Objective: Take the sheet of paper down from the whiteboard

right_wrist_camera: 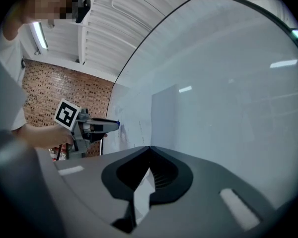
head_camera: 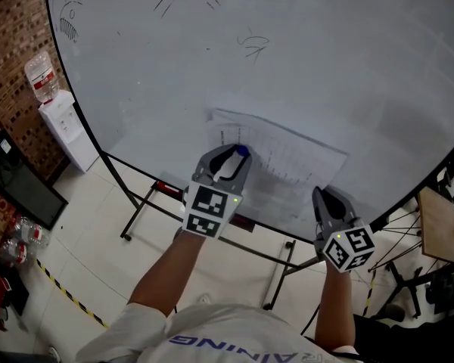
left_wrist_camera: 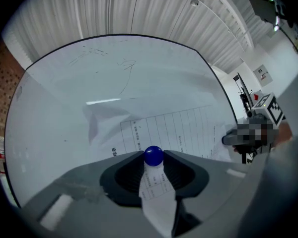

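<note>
A printed sheet of paper hangs on the whiteboard, a little rumpled. A round blue magnet sits at its left part. My left gripper points level at the board, and its jaw tips press on both sides of the magnet, with the paper behind it. My right gripper is at the sheet's lower right corner. In the right gripper view, the right gripper is shut, with a strip of the paper pinched between the jaws.
The whiteboard stands on a black wheeled frame over a tiled floor. At the far left are a white water dispenser and a brick wall. A wooden table is at the right, and yellow-black tape crosses the floor.
</note>
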`<state>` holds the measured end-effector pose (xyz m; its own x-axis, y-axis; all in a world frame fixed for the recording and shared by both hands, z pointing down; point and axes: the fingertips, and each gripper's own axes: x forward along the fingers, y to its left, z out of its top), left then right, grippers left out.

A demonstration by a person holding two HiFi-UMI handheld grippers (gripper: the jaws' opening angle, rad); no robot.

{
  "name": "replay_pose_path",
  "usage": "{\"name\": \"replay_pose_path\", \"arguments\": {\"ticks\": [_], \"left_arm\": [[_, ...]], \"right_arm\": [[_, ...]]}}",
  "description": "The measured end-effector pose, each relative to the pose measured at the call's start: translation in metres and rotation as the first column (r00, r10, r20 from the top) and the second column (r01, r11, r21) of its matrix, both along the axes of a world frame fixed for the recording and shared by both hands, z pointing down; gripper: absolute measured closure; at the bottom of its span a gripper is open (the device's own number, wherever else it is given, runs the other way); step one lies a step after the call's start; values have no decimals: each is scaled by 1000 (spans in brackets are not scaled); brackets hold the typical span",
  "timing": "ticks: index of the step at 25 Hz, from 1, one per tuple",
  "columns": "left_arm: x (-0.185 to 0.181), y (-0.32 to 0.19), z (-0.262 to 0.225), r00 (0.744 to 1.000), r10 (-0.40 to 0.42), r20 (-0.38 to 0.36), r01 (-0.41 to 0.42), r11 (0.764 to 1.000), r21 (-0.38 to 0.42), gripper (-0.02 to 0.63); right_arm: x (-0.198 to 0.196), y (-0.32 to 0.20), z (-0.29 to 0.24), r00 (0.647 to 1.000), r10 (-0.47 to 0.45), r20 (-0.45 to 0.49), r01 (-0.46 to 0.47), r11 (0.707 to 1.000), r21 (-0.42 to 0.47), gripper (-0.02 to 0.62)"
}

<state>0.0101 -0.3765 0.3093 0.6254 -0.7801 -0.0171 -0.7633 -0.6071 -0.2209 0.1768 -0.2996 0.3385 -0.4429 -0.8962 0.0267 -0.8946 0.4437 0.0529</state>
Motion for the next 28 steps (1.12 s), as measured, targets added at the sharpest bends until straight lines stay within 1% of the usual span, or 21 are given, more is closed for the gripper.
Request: {"name": "replay_pose_path", "arguments": {"ticks": [4,7,10,13,15,18,22,28], "left_arm": [[-10,16,36,1000,27,5,-27,997,-69,474],[-27,32,67,999,25,-37,-30,988,-151,474],[-42,48,92,998,8,-70,-24,973,-228,474],[-58,59,109,995,-23,-101,-5,964,-264,474],[-65,64,116,993,-39,-111,8,963,-268,474],[-67,68,124,993,-46,-110,15,964,-266,474],[-59,71,131,992,-36,-118,2,961,-276,474],[-50,74,135,994,-18,-111,-15,958,-288,474]], "right_arm": [[15,18,31,1000,18,-13,-19,998,-67,588],[29,33,59,999,34,-19,-36,991,-125,588],[44,49,88,998,54,-20,-57,983,-172,588],[58,68,112,996,82,-20,-84,976,-200,588],[65,78,121,994,105,-17,-107,974,-200,588],[69,85,119,991,129,-27,-132,979,-158,588],[61,80,109,991,130,-37,-134,986,-104,588],[54,78,106,990,133,-44,-137,987,-88,588]]}}
